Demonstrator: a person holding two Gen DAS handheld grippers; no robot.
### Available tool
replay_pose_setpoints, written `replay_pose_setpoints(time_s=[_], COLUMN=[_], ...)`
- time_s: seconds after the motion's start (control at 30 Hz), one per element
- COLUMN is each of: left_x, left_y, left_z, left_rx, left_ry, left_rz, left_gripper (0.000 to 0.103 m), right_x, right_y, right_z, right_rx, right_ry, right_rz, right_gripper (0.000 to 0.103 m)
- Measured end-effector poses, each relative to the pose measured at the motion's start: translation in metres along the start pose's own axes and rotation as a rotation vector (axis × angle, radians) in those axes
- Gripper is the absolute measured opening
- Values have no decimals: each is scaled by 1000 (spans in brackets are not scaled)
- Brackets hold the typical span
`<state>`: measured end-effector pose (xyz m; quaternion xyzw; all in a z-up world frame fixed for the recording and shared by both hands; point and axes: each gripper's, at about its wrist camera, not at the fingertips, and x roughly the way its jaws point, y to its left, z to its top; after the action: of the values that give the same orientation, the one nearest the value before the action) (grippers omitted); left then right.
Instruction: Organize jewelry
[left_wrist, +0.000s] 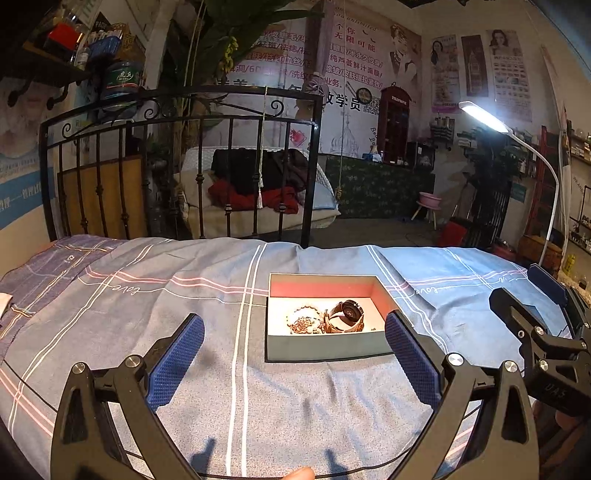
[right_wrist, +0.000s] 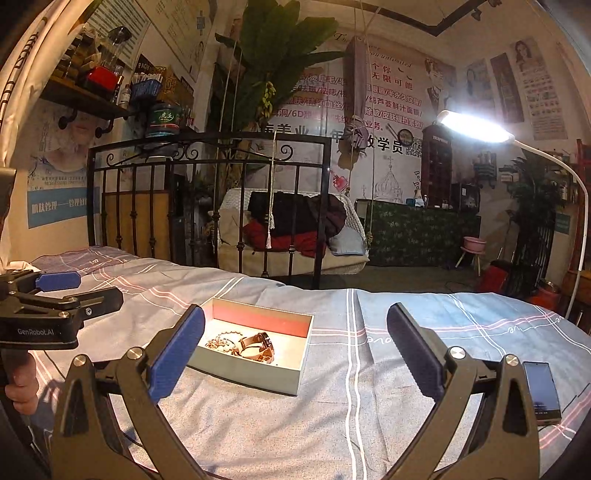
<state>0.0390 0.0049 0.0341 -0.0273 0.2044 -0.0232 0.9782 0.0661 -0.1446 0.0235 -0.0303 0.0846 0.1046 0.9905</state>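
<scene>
A grey box with a red inner wall (left_wrist: 325, 349) (right_wrist: 245, 373) sits on the blue plaid bedsheet. Inside it lie a wristwatch (left_wrist: 345, 315) (right_wrist: 258, 345) and a tangle of gold chains and bracelets (left_wrist: 303, 321) (right_wrist: 221, 341). My left gripper (left_wrist: 293, 354) is open and empty, just short of the box's near wall. My right gripper (right_wrist: 295, 350) is open and empty, to the right of and behind the box. Each gripper also shows at the edge of the other's view: the right one in the left wrist view (left_wrist: 532, 317), the left one in the right wrist view (right_wrist: 66, 291).
A black phone (right_wrist: 542, 393) lies on the sheet at the right. A black iron bed frame (left_wrist: 177, 173) stands at the far edge of the bed. A lit white floor lamp (right_wrist: 476, 127) bends over the bed's right side.
</scene>
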Motion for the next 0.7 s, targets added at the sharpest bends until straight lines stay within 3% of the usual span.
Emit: replay_pose_setpoints(time_s=[0.7], left_x=[2], left_y=[-4], left_z=[-3], left_rx=[14], left_ry=[9], left_rz=[13], left_gripper=[96], right_x=[6], right_y=[0], right_z=[-3], right_rx=[3], right_ry=[24], right_rz=[12], right_gripper=[97])
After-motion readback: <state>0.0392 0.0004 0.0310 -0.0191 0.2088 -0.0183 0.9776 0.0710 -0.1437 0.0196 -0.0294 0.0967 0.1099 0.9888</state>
